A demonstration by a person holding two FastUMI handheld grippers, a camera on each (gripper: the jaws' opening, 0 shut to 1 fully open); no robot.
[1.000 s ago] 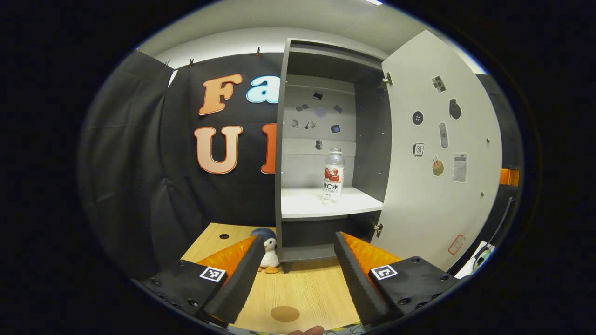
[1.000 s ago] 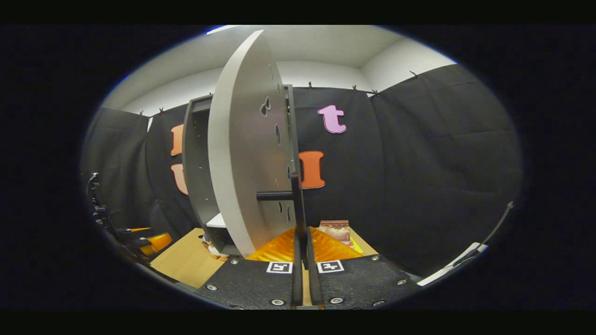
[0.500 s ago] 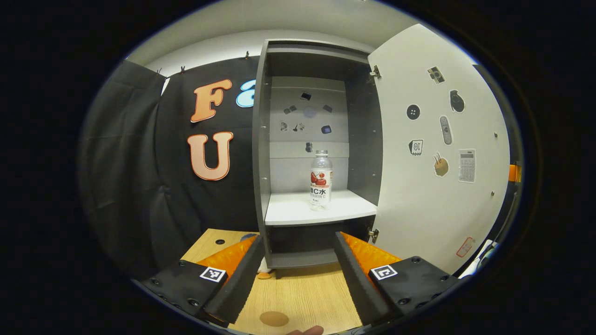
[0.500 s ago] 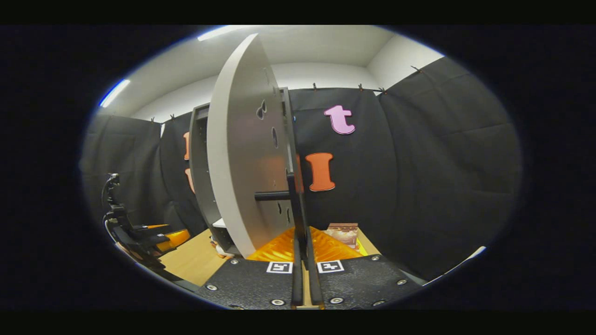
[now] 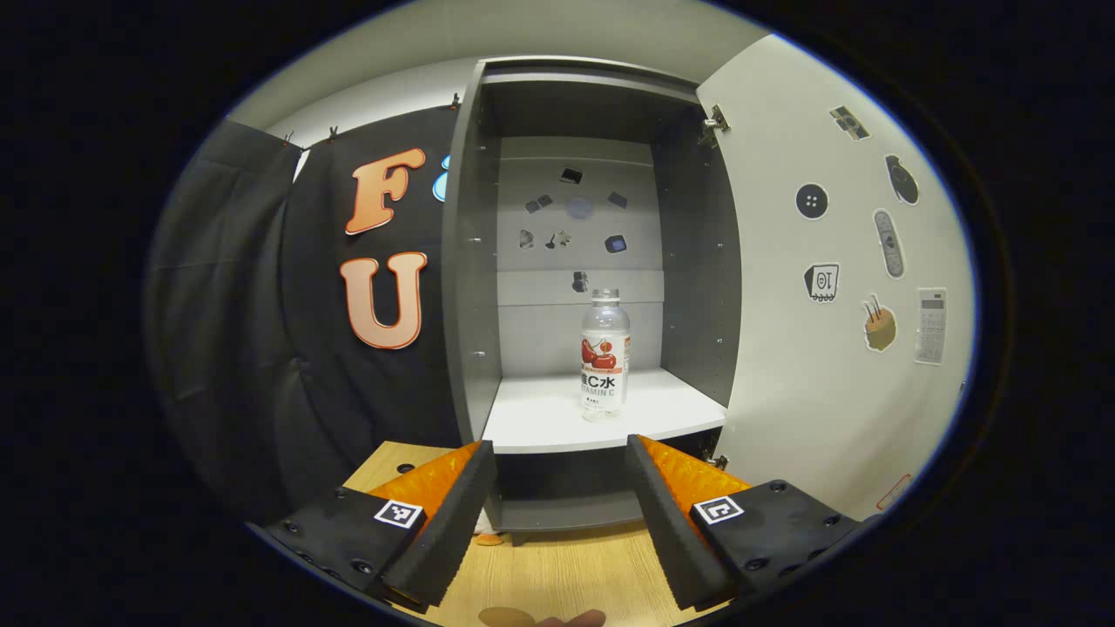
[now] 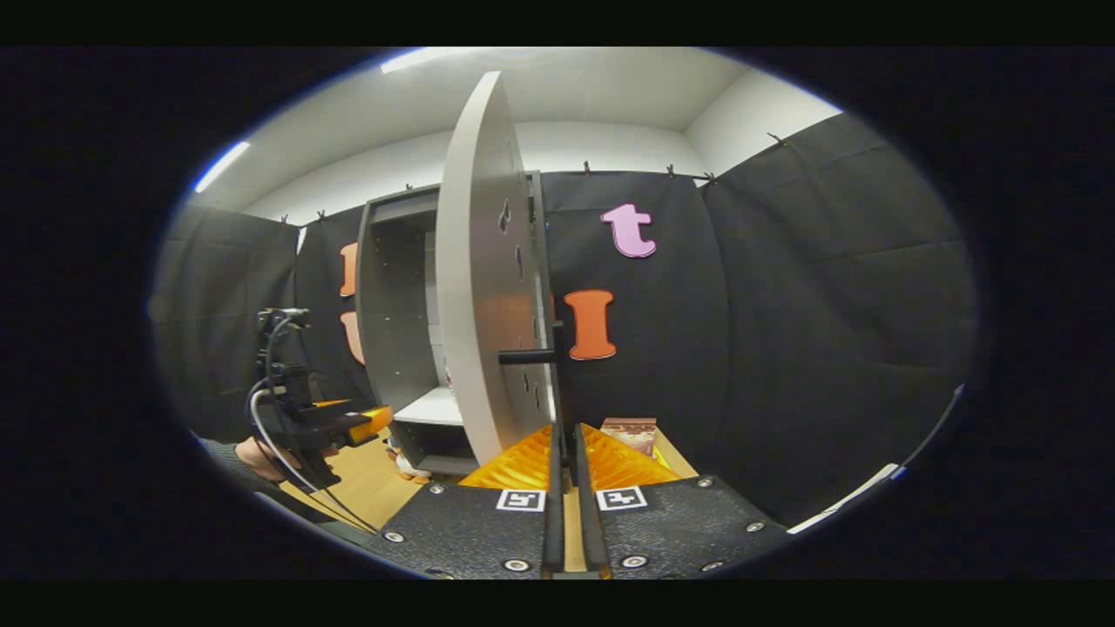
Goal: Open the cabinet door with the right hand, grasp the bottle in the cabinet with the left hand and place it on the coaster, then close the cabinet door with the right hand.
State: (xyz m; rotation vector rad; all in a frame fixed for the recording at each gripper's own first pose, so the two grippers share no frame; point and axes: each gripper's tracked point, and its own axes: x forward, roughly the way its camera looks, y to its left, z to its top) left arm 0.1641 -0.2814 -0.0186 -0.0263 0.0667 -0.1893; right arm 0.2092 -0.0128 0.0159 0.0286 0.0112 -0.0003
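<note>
The grey cabinet (image 5: 470,261) stands at the back of the wooden table (image 5: 557,575) with its pale door (image 5: 827,261) swung wide on its hinges, and I judge the first step of the task done: the inside is open to my left side. From the right gripper view the door (image 6: 479,287) shows nearly edge-on, its dark bar handle (image 6: 527,355) jutting out just above my right gripper (image 6: 564,453), whose fingers are pressed almost together with a thin slit between them; whether they grip the door edge or merely sit against it I cannot tell, though keeping the door from swinging back seems the point of waiting there. On the white shelf (image 5: 540,418) inside, the clear bottle (image 5: 604,353) stands upright with its cap on and a red-and-white label facing out, a little right of the middle and well clear of both walls, which should leave room for fingers on either side. My left gripper (image 5: 559,453) hangs in front of the shelf's lip, spread wide and empty, lined up roughly with the bottle but short of it; the right gripper view picks out the same tool (image 6: 344,422) beside the cabinet's open front. At the table's near edge a sliver of the round brown coaster (image 5: 505,616) peeks out, placed close so the carry, to my mind, will be short. Small stickers (image 5: 812,201) dot the inner face of the door.
</note>
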